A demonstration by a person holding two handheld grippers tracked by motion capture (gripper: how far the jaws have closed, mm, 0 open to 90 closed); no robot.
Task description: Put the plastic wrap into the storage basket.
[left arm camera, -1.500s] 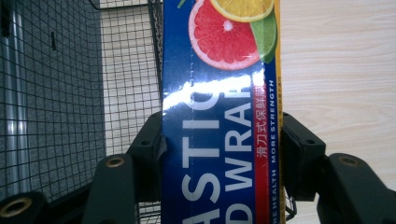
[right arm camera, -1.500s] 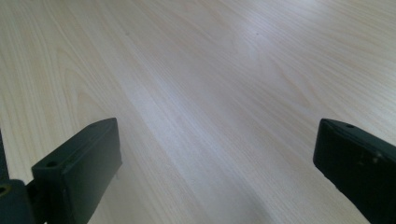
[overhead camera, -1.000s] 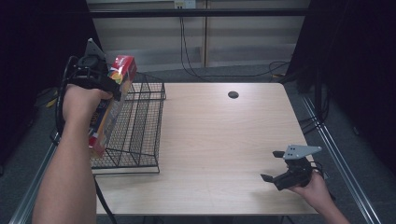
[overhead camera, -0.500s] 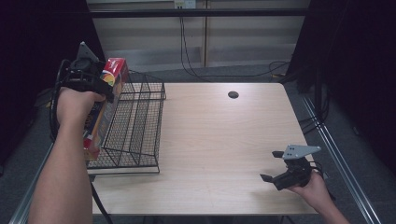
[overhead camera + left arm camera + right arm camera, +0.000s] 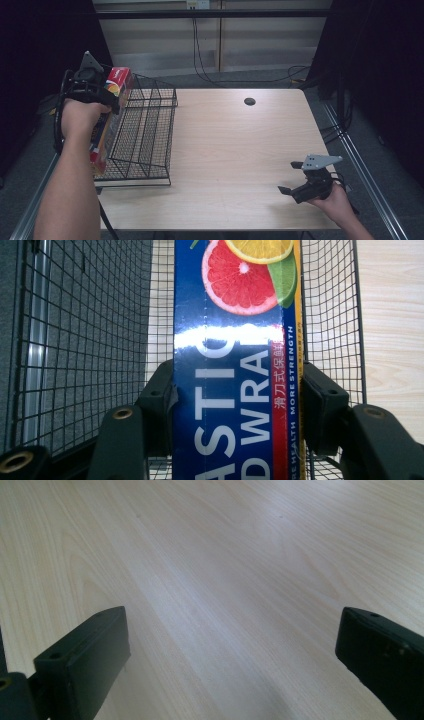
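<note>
Pale wooden table (image 5: 235, 150) amid dark curtains

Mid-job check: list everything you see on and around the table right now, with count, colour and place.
Plastic wrap box: one, blue with red edge and citrus picture, held over the left side of the wire basket.
Wire basket: one, black, on the table's left part.
Table: one, light wood, centre.
Round hole: one, dark, at the table's far side.
Cables: several, black, on the floor beyond the table.
Left claw: one, black, shut on the plastic wrap box, jaws pressing both its sides.
Right claw: one, black, open, low over the table's near right corner.
Forearms: two, entering from the bottom.
</note>
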